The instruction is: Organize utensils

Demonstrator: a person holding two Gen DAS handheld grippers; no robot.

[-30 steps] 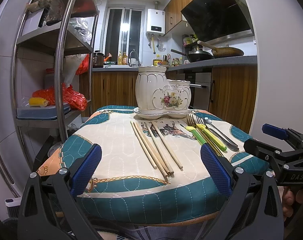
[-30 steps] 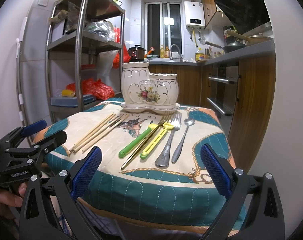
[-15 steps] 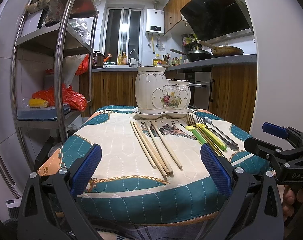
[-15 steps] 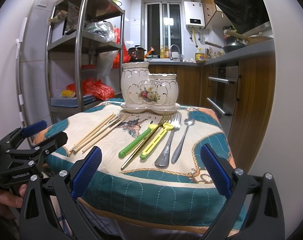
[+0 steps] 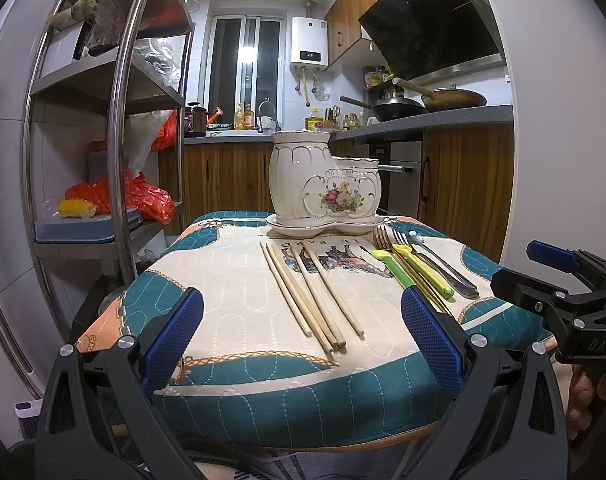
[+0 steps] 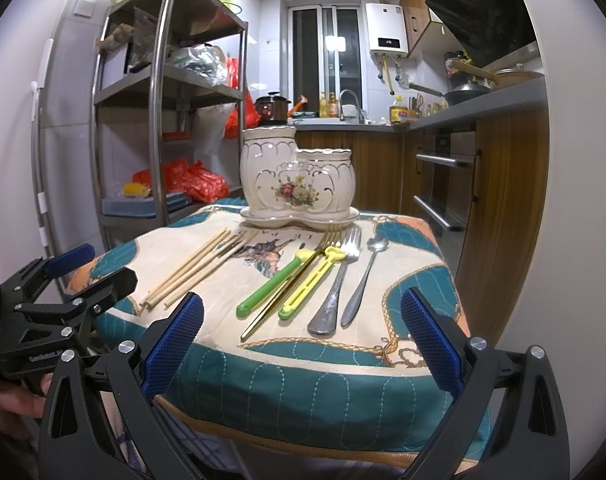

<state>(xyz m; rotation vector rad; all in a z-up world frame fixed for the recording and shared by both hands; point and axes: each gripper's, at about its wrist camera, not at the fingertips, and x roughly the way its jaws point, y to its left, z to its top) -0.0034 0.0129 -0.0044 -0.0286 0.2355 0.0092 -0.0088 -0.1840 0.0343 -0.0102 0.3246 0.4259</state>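
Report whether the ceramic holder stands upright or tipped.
Upright: the ceramic holder sits level on its saucer, rims horizontal.

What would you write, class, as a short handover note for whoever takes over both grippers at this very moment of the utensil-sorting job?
Left gripper: open, empty, held off the near edge of the table, facing the wooden chopsticks.
Right gripper: open, empty, facing the cutlery.
Things: the ceramic holder stands on its saucer at the far side of the cloth. Chopsticks lie loose on the left. On the right lie the green-handled utensil, gold fork, yellow-handled utensil, steel fork and spoon.
Done: nothing shows above the holder's rims.
Left: pick up every utensil and stand it in the holder.
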